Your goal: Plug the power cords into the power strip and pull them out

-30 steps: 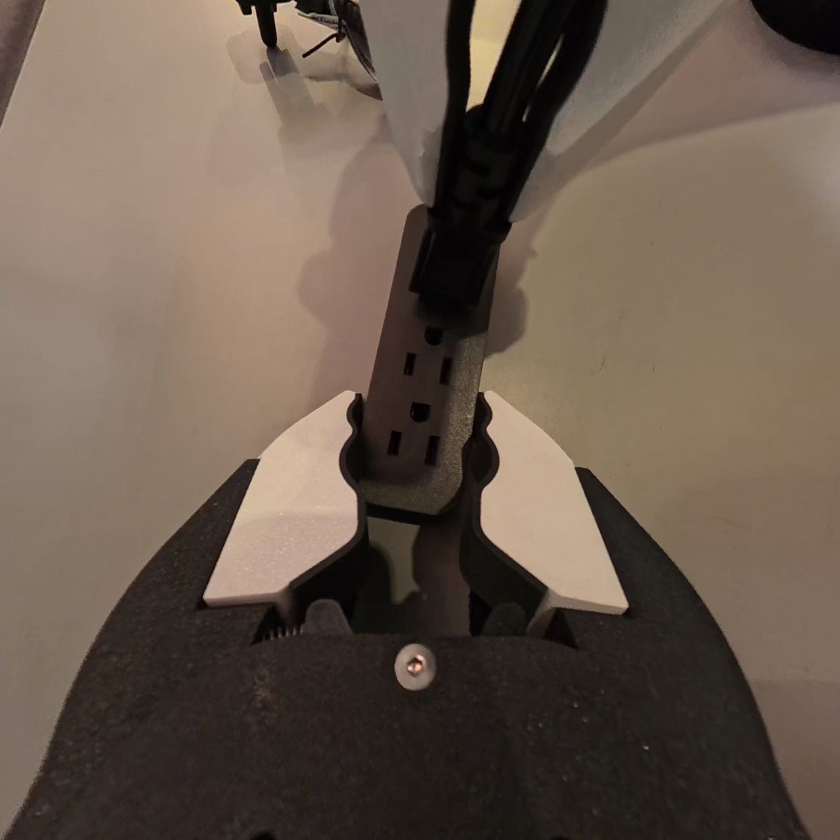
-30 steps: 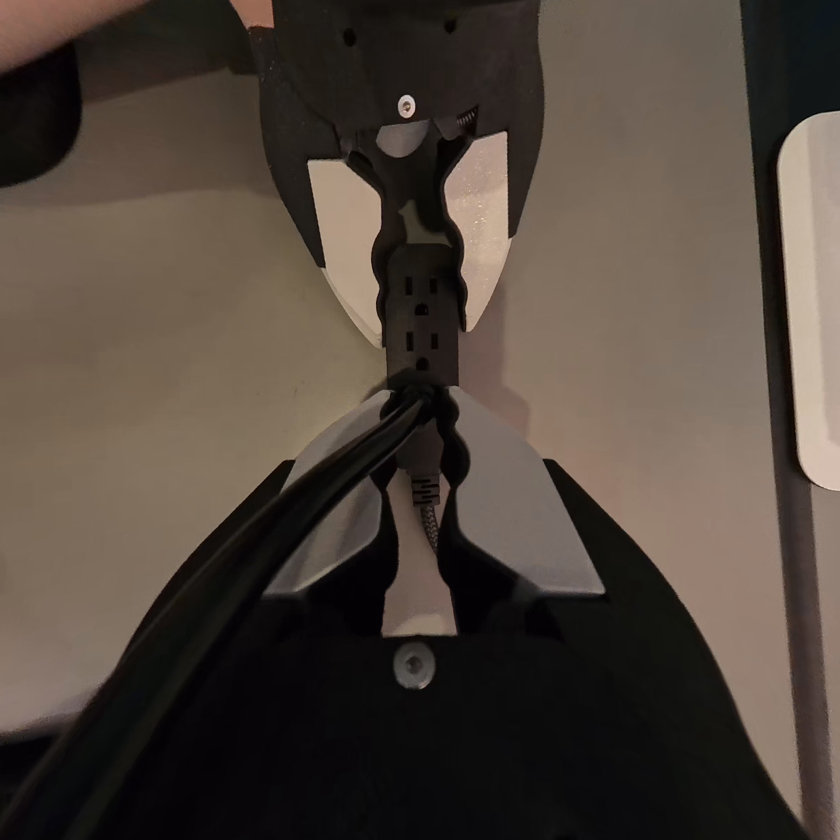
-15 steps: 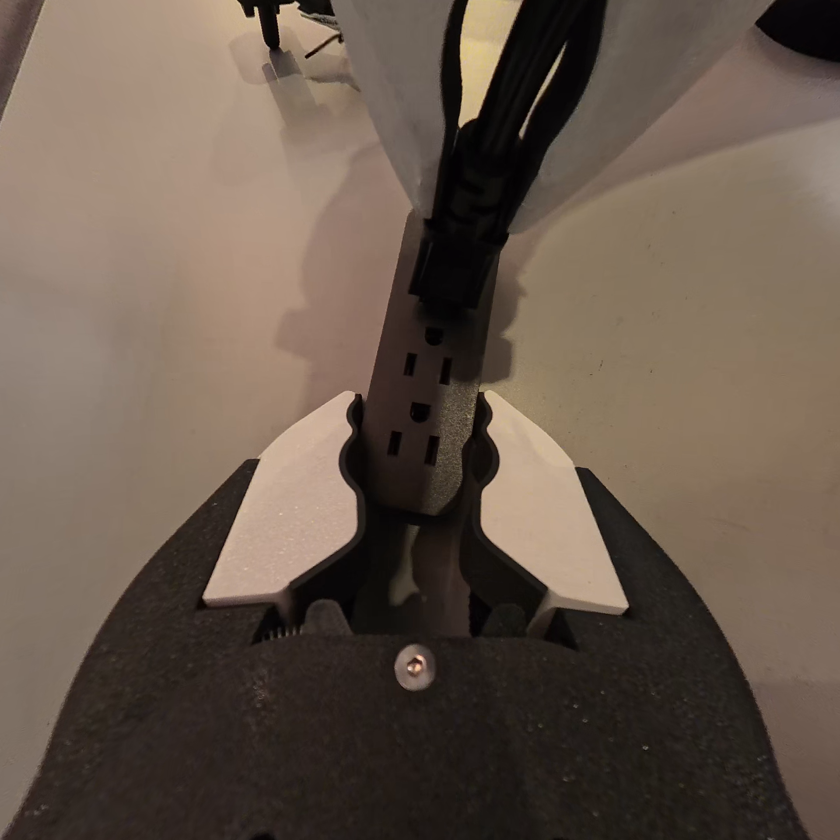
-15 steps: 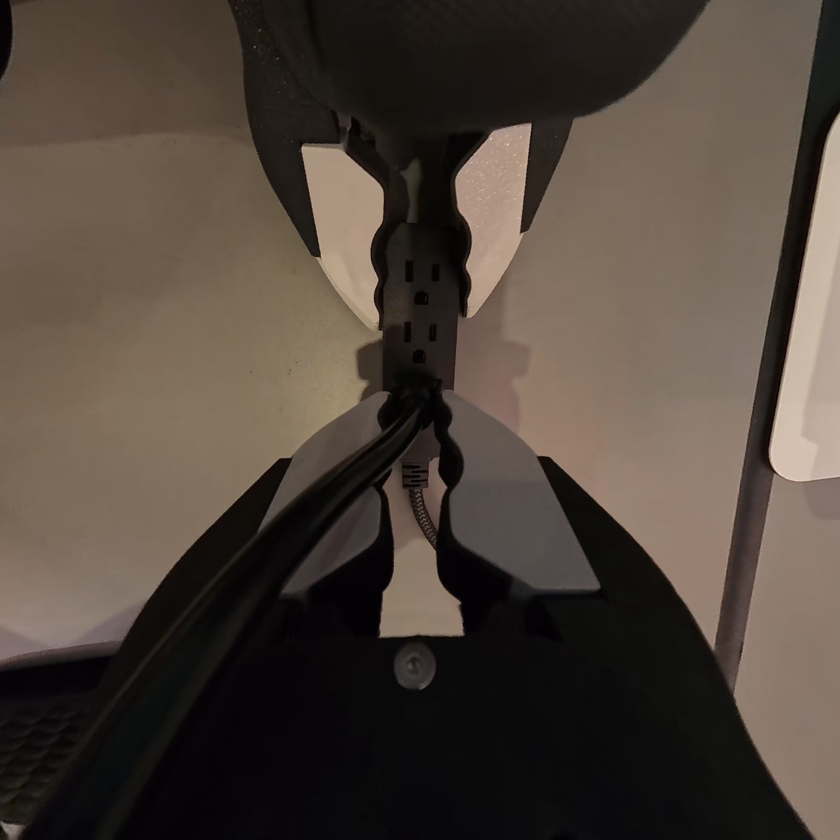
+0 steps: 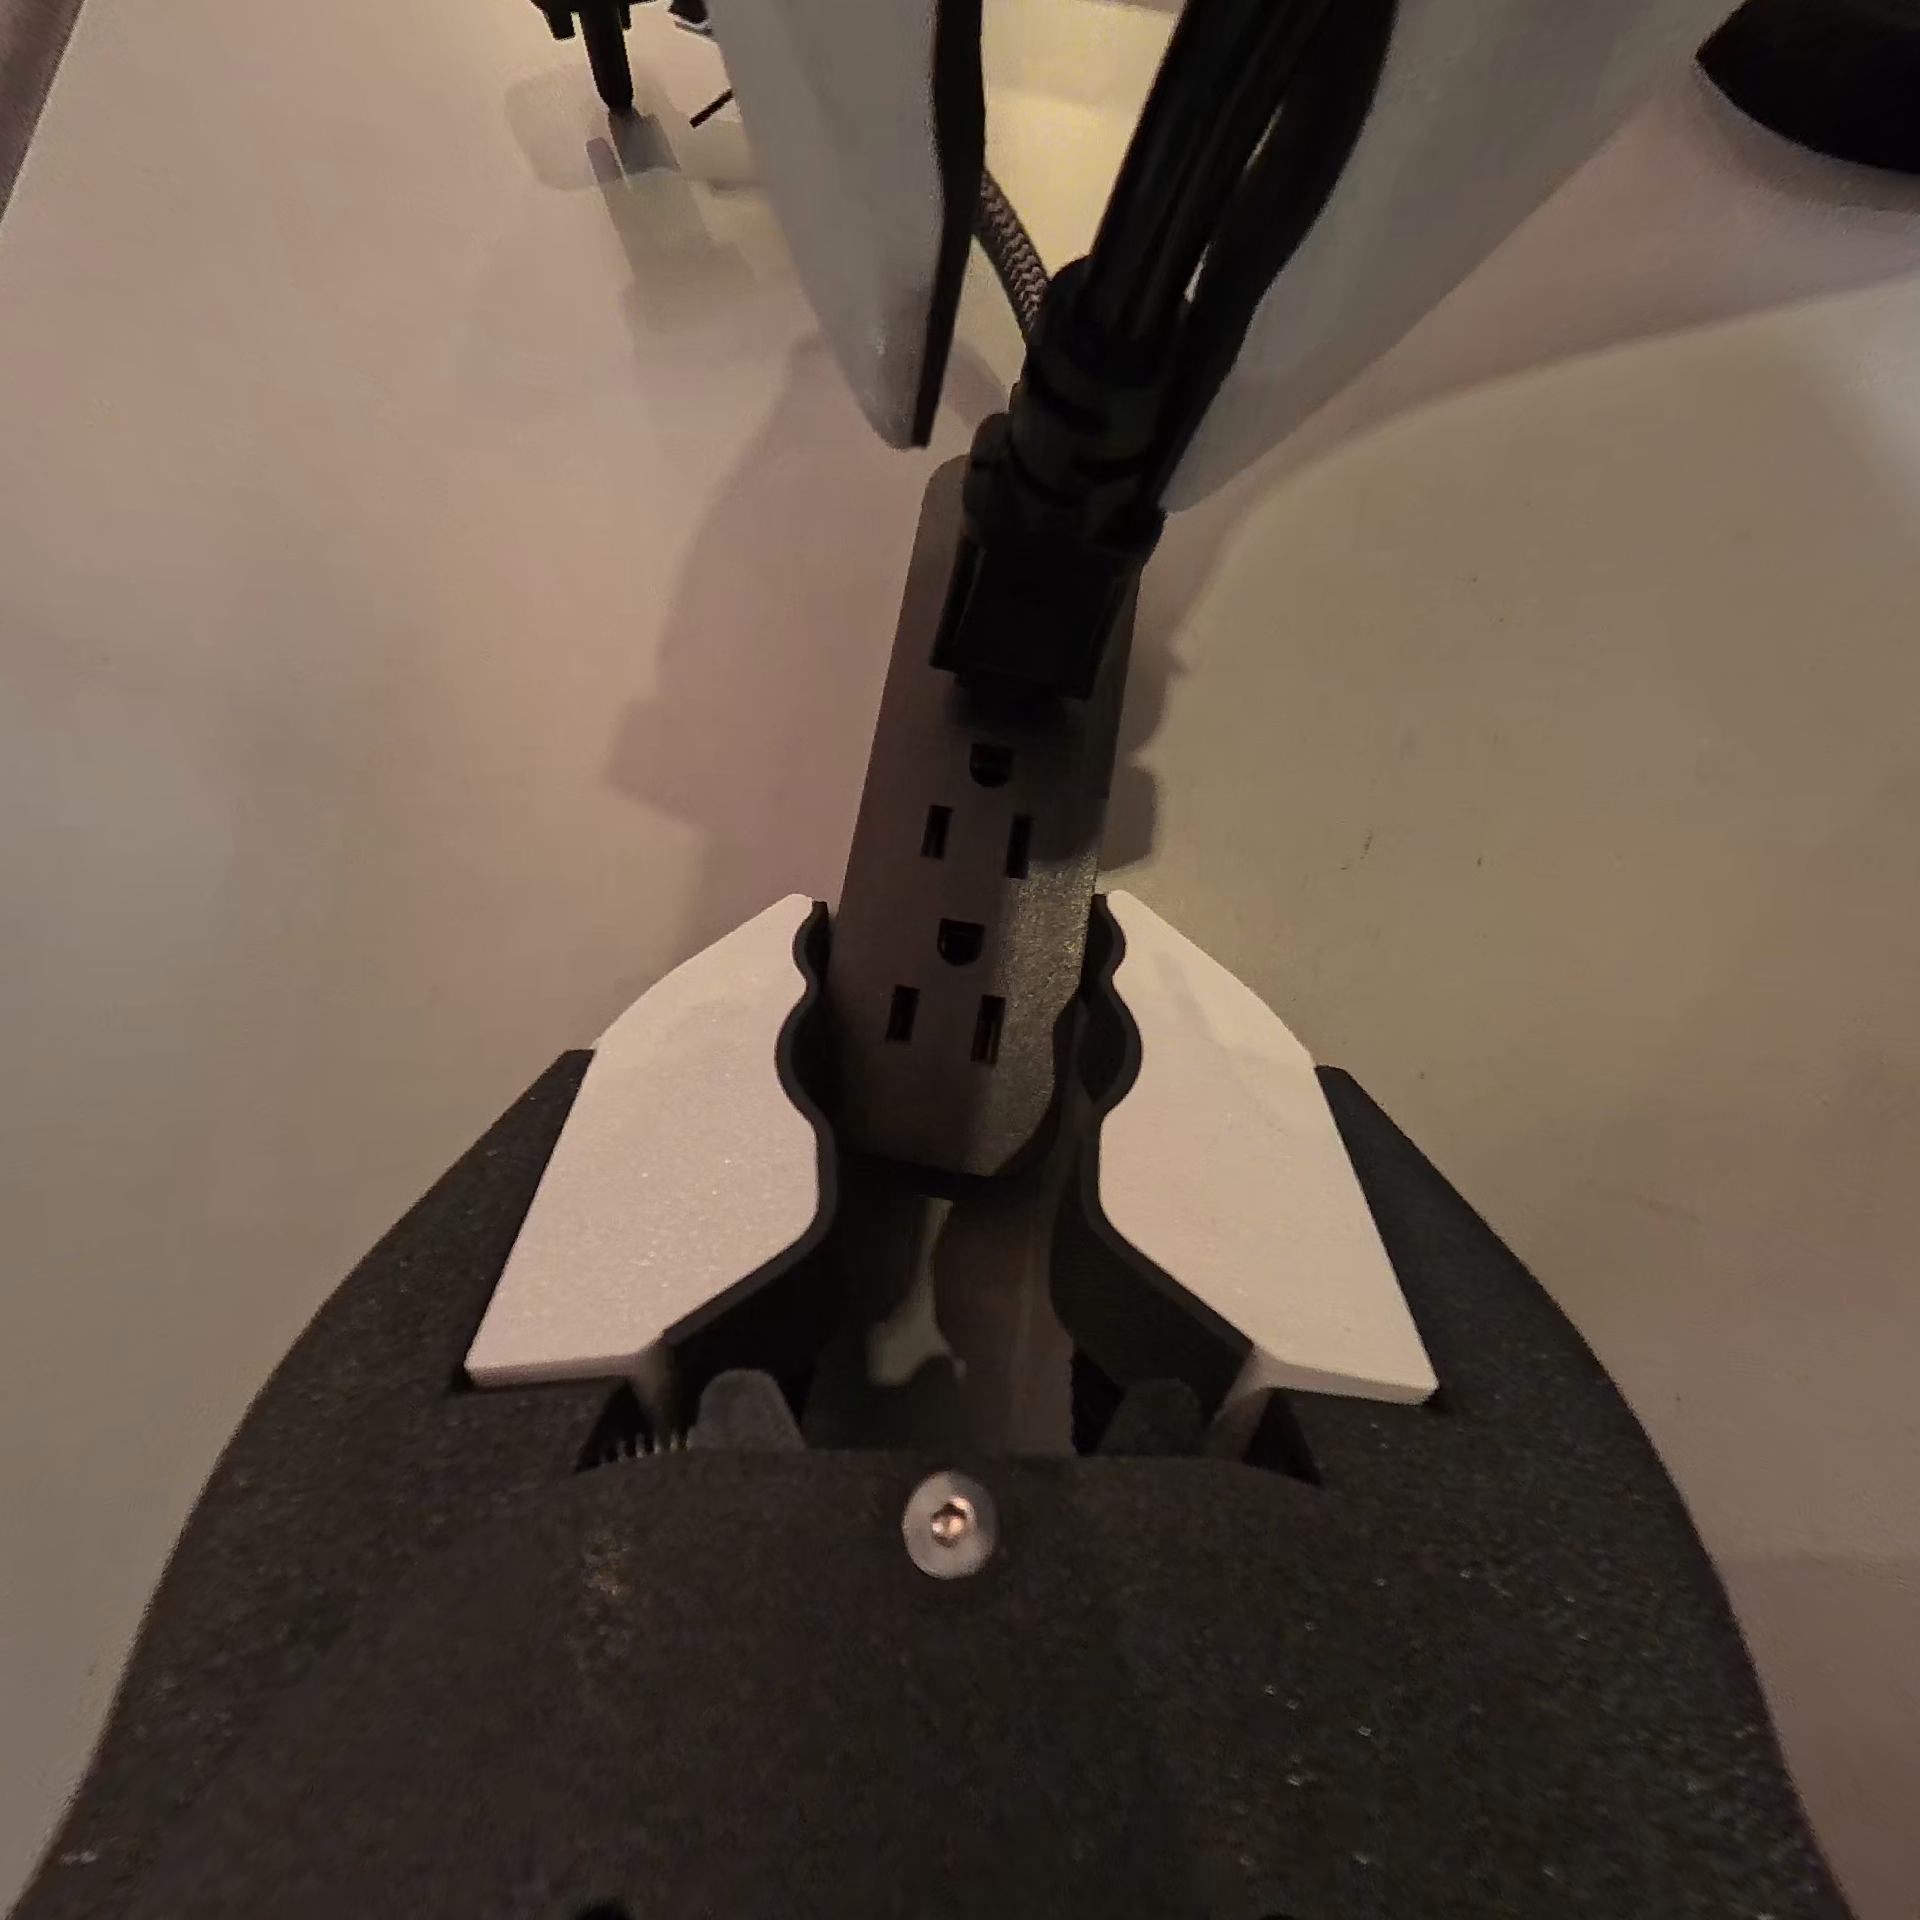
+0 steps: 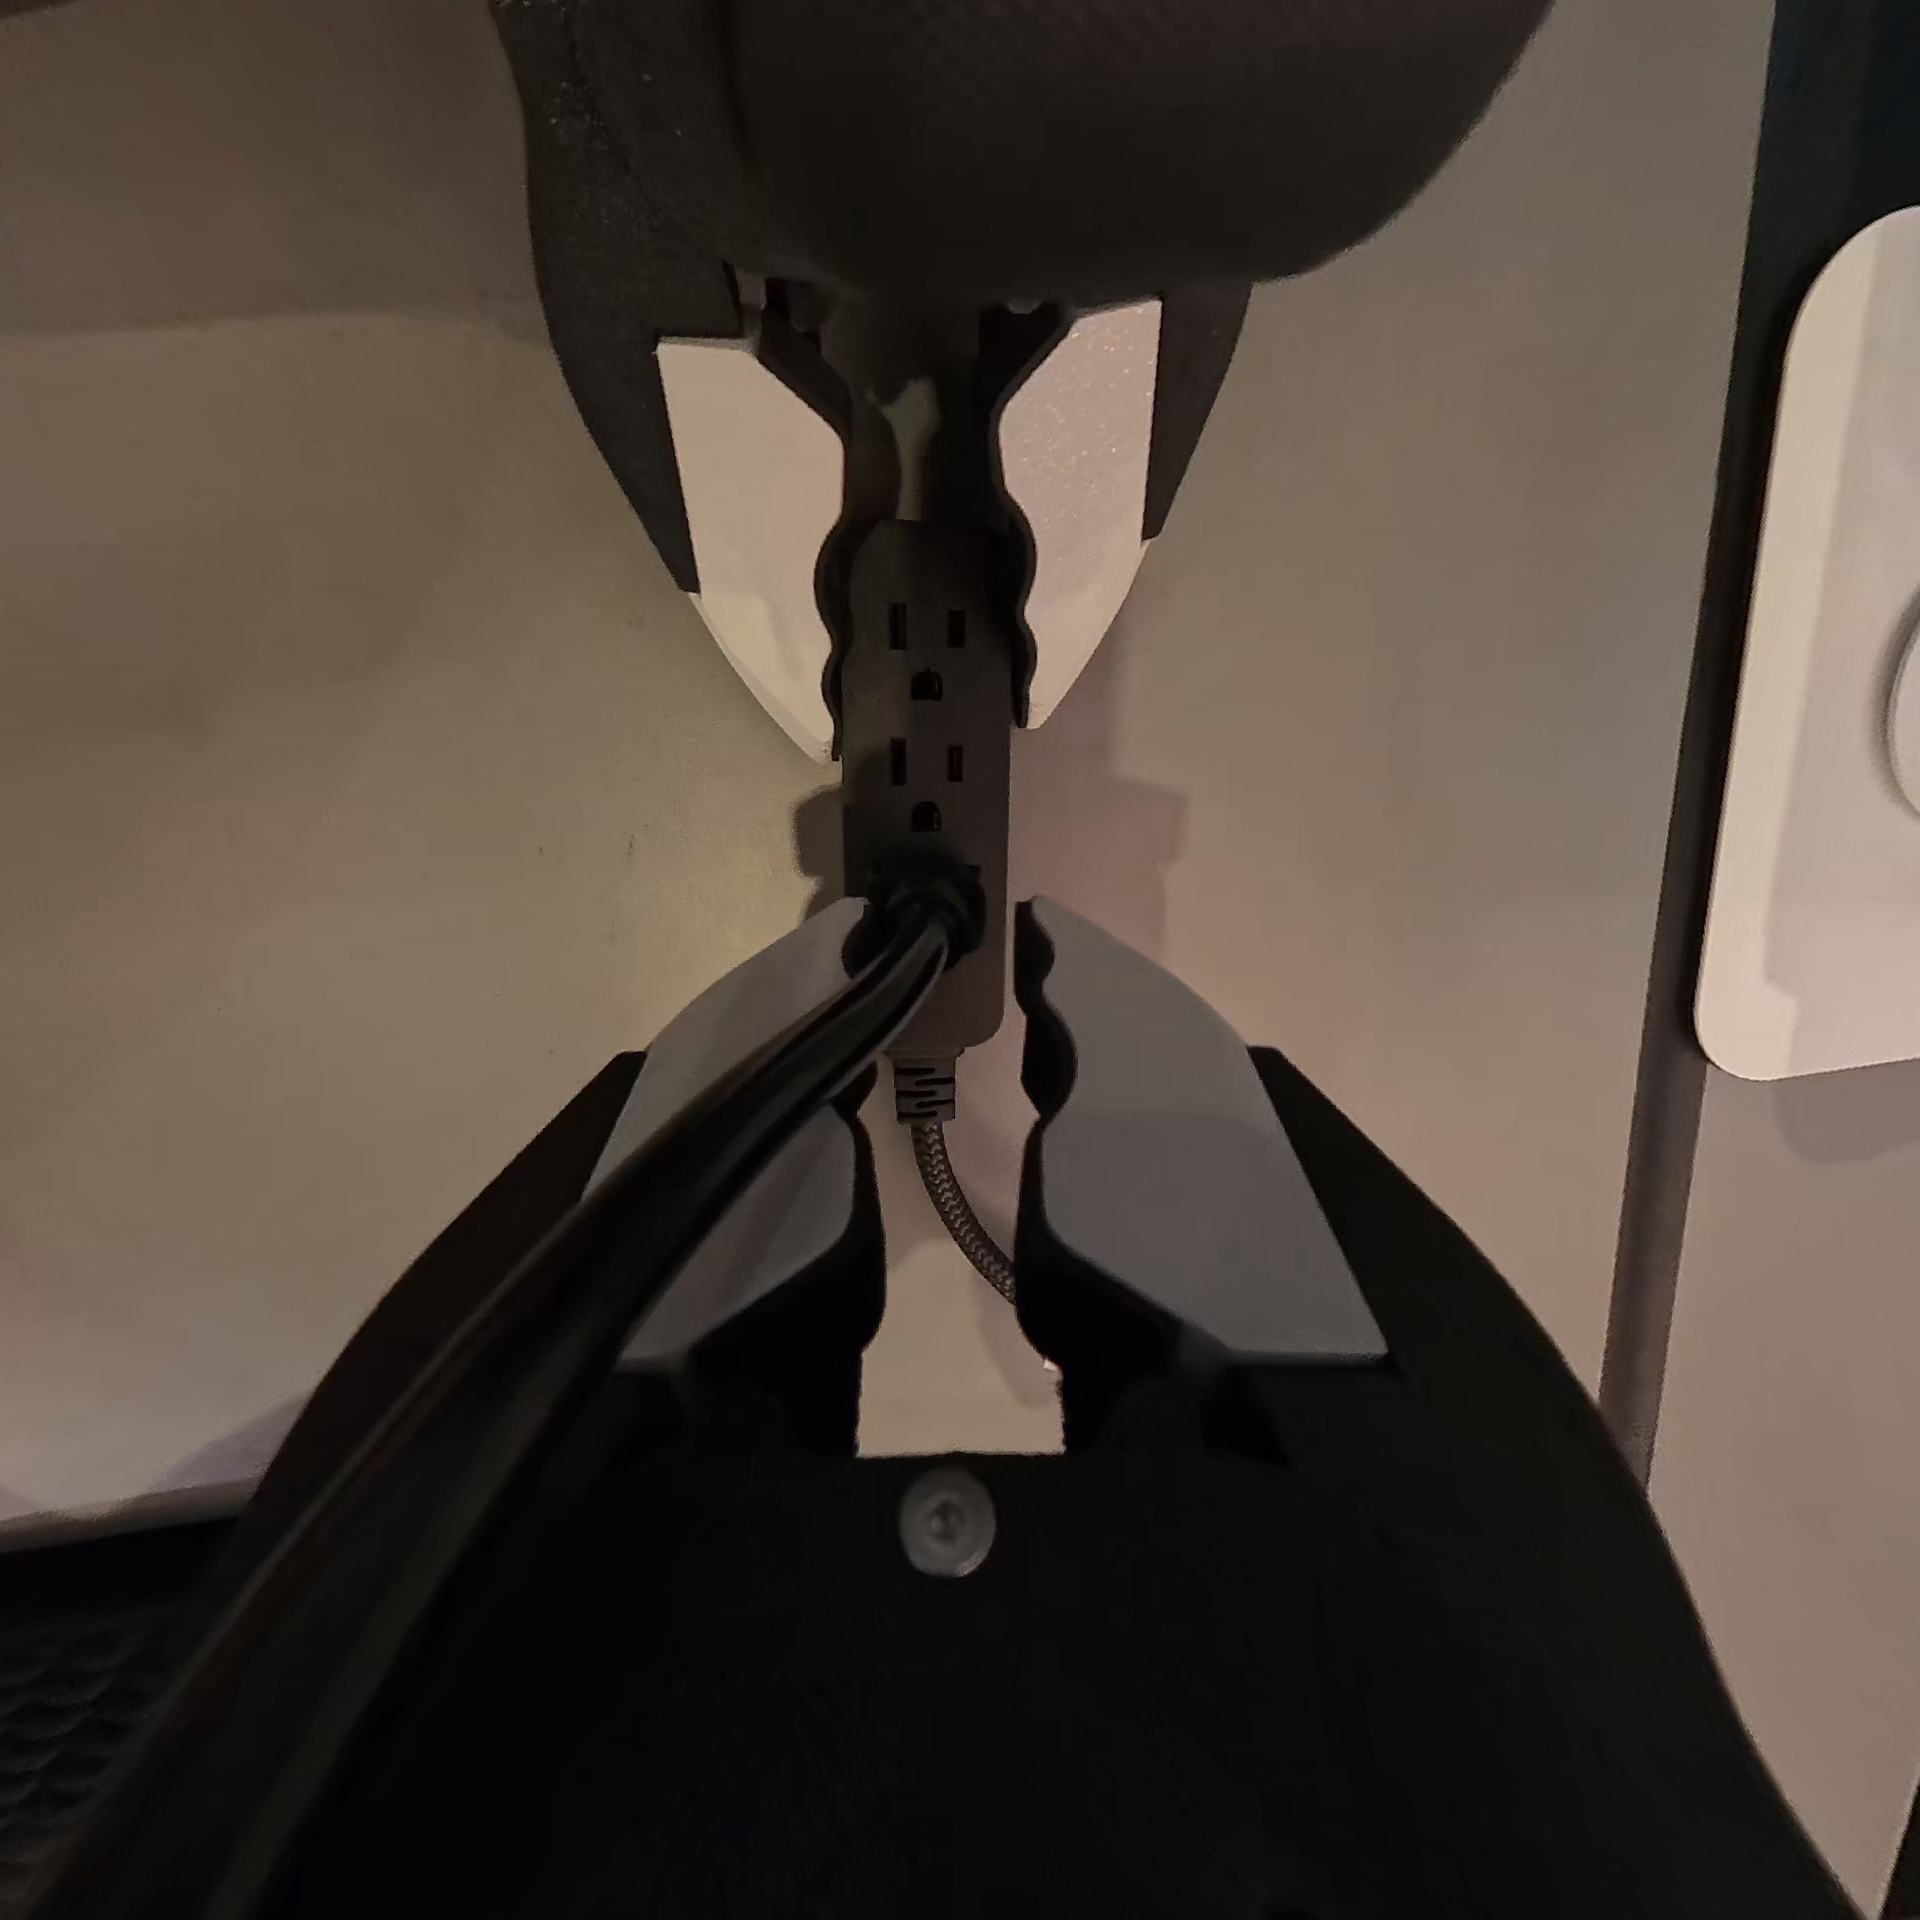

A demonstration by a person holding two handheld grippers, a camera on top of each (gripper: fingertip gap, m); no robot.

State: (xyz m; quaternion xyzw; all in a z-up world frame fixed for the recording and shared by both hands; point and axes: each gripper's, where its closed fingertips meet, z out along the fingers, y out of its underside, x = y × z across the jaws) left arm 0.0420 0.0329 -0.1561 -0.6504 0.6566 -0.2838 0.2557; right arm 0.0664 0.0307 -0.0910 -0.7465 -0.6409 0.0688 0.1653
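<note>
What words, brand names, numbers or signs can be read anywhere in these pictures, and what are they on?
None can be read.
Power strip: only bare socket slots show, no print.
Plug and black cords: plain.
Left claw and right claw: no markings.
White panel at the edge: blank where seen.
Small dark items far off: too blurred to tell.

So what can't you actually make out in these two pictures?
Plug prongs in the power strip: plug body hides them in the left wrist view, black cords in the right.
Where the cords lead: cut off by the top edge, left wrist view; the bottom-left corner, right wrist view.
White object: cut off by the right edge, right wrist view.
Small dark items: cut off by the top edge, left wrist view.
</note>
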